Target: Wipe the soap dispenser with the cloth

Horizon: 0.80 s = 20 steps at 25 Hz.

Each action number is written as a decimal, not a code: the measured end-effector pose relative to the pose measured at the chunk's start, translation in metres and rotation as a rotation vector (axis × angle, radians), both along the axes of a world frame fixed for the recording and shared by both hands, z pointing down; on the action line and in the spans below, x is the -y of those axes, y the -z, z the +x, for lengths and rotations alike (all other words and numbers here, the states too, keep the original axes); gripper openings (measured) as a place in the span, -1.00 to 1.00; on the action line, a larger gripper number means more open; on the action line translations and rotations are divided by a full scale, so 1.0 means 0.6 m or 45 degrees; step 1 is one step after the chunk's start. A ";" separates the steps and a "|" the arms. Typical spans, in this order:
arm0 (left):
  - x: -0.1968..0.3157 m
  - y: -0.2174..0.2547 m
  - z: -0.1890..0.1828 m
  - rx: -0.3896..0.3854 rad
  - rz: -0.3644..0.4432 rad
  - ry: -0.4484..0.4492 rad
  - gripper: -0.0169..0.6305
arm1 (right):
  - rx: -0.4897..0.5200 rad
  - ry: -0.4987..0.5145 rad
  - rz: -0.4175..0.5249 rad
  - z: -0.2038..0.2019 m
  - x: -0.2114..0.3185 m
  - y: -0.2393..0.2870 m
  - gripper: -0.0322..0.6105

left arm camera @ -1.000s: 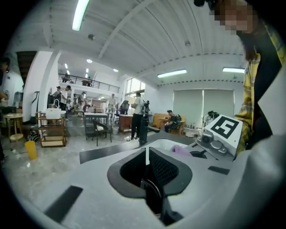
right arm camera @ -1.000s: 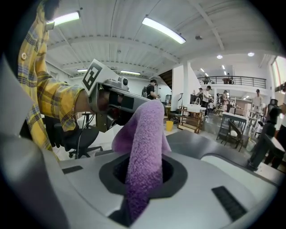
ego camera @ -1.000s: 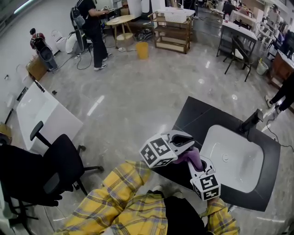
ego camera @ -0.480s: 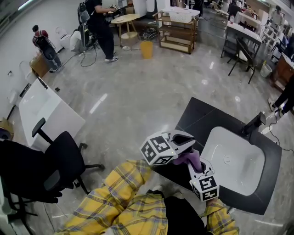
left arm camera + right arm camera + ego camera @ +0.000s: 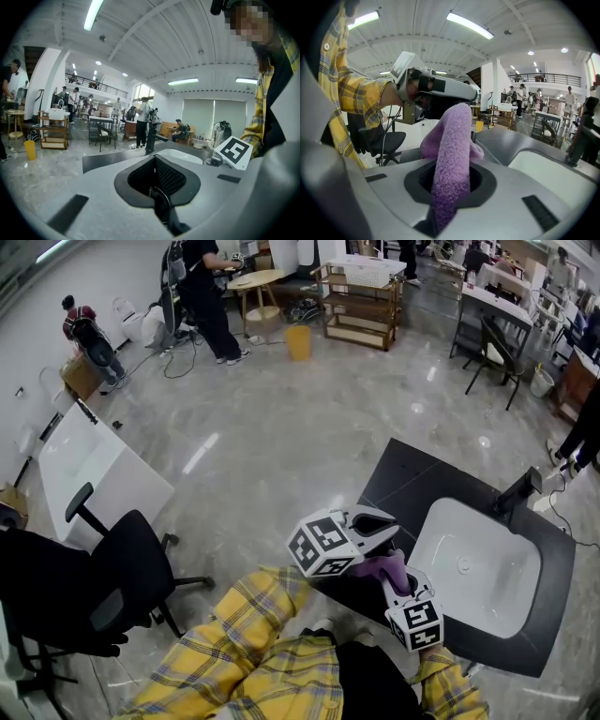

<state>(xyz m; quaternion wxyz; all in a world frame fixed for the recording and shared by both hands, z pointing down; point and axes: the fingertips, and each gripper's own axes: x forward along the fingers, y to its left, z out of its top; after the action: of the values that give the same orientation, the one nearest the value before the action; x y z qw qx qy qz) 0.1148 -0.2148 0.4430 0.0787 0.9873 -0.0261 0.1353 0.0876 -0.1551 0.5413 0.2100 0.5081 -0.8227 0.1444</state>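
My left gripper (image 5: 390, 529) reaches over the near left corner of the black counter (image 5: 403, 479). Its jaws look shut in the left gripper view (image 5: 161, 206), where only a thin dark curved piece shows in the gap. A dark shape (image 5: 438, 107) sits under it in the right gripper view, likely the soap dispenser, though I cannot make it out. My right gripper (image 5: 395, 585) is shut on a purple fleece cloth (image 5: 392, 566). The cloth (image 5: 452, 150) stands up out of the right gripper (image 5: 445, 206), just below the left gripper (image 5: 469, 96).
A white sink (image 5: 478, 568) is set into the counter, with a dark faucet (image 5: 517, 491) at its far side. A black office chair (image 5: 122, 568) stands at the left. The person's yellow plaid sleeves (image 5: 244, 634) fill the bottom. Further off are people, shelves and tables.
The right gripper has sunk slightly with the cloth in it. The left gripper has stayed where it was.
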 end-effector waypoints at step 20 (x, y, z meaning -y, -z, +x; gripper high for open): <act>0.006 0.016 -0.020 -0.026 -0.034 0.220 -0.92 | 0.145 -0.097 -0.096 0.021 -0.030 0.013 -0.79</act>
<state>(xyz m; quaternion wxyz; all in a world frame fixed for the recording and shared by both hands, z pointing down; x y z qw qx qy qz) 0.1026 -0.2182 0.4332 0.1037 0.9816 -0.1085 0.1185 0.1000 -0.1371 0.5335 0.1761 0.5216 -0.8075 0.2117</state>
